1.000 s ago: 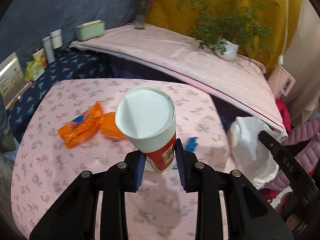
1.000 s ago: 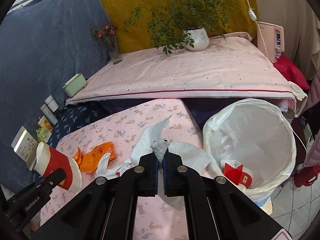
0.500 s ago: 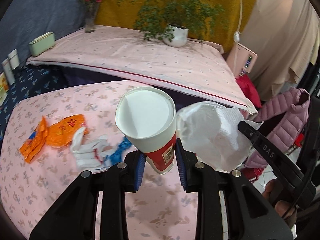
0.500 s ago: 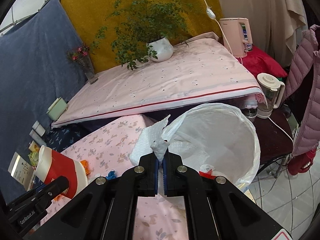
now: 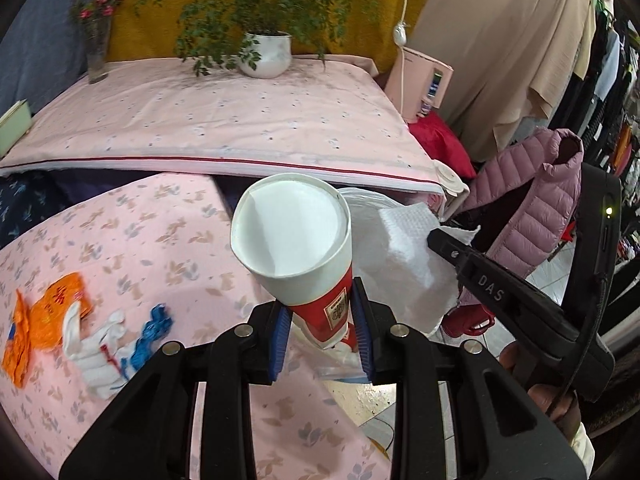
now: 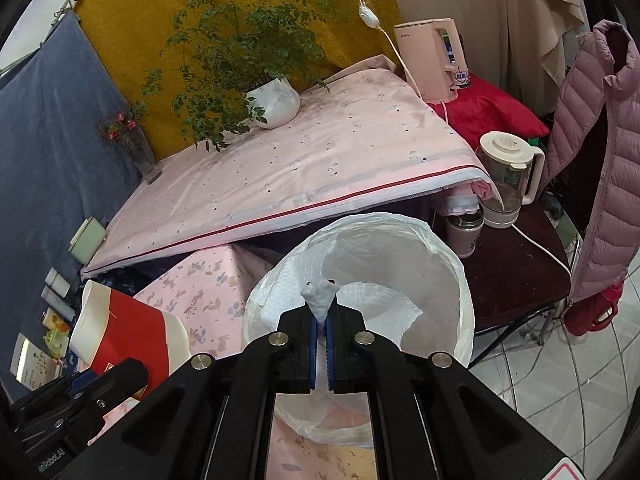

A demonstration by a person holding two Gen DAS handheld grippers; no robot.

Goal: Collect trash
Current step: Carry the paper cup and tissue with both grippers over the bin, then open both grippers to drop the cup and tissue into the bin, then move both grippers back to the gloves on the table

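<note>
My left gripper [image 5: 320, 332] is shut on a red and white paper cup [image 5: 296, 240], held near the table's right edge; the cup also shows in the right wrist view [image 6: 124, 328]. My right gripper [image 6: 320, 354] is shut on a white paper towel [image 6: 320, 300] and holds it over the open white-lined trash bin [image 6: 448, 256]. The towel [image 5: 408, 252] hangs beside the cup in the left wrist view. An orange wrapper [image 5: 44, 316] and a white and blue wrapper [image 5: 116, 344] lie on the pink floral table [image 5: 140, 240].
A raised pink-covered surface [image 6: 300, 172] behind holds a potted plant [image 6: 272, 100] and a flower vase [image 6: 136, 148]. A kettle [image 6: 504, 176] and flask [image 6: 464, 232] stand on a dark stand at right. A purple jacket [image 6: 600, 140] hangs beside it.
Both grippers have swung right, toward the trash bin. The towel now hangs over the bin's mouth and the cup is at the table's right edge.
</note>
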